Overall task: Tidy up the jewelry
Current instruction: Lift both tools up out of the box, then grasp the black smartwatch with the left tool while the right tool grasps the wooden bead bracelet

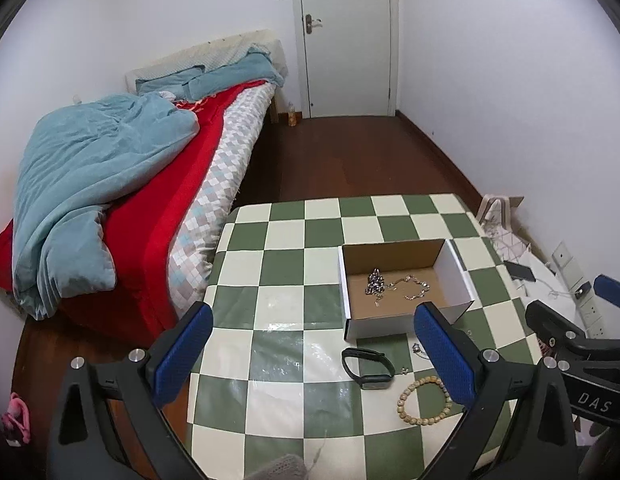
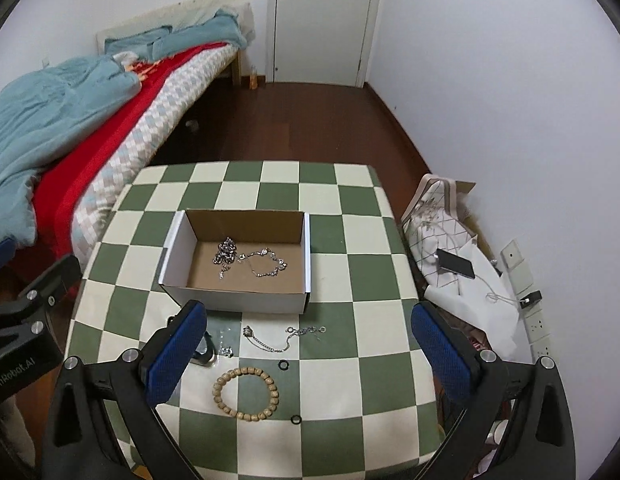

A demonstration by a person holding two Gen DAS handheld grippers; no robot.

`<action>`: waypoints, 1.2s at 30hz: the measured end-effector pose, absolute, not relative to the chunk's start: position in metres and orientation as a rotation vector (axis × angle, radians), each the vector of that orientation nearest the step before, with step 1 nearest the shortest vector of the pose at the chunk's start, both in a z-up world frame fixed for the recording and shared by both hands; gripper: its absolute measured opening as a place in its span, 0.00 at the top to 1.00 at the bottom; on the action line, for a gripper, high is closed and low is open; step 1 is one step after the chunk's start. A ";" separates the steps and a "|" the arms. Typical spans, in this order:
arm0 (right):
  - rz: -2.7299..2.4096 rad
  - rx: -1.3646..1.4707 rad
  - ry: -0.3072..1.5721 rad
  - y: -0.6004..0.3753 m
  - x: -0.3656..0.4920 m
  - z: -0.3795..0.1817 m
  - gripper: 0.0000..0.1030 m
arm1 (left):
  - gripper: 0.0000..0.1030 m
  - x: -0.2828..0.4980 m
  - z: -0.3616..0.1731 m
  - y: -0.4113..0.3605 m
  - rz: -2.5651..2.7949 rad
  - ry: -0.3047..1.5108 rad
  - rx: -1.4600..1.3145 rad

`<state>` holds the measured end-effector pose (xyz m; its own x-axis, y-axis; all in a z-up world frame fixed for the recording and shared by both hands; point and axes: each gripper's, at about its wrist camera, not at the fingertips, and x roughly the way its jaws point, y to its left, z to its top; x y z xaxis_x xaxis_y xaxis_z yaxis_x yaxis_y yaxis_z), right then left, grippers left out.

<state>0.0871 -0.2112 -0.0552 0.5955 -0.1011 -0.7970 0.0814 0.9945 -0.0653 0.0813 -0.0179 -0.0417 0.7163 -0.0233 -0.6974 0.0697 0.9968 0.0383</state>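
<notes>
Both your left gripper (image 1: 314,356) and right gripper (image 2: 310,352) hover wide apart, empty. Bracelet (image 2: 246,394) and chain (image 2: 284,338) lie before the box (image 2: 234,300); thin links may slip your pinch.

In the right wrist view, the left finger (image 2: 176,354) of our right gripper (image 2: 310,356) covers most of the black wristband (image 2: 204,354), and the two small black rings (image 2: 284,365) are too tiny to identify. From the left wrist, our left gripper (image 1: 314,356) hides part of the wooden bead bracelet (image 1: 420,400) and the silver chain (image 1: 419,349) behind its right finger (image 1: 444,354).
</notes>
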 end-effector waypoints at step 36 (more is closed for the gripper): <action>-0.141 0.118 1.271 -0.231 0.073 -0.265 0.90 | 0.44 0.163 -0.244 -0.029 -0.026 1.276 -0.100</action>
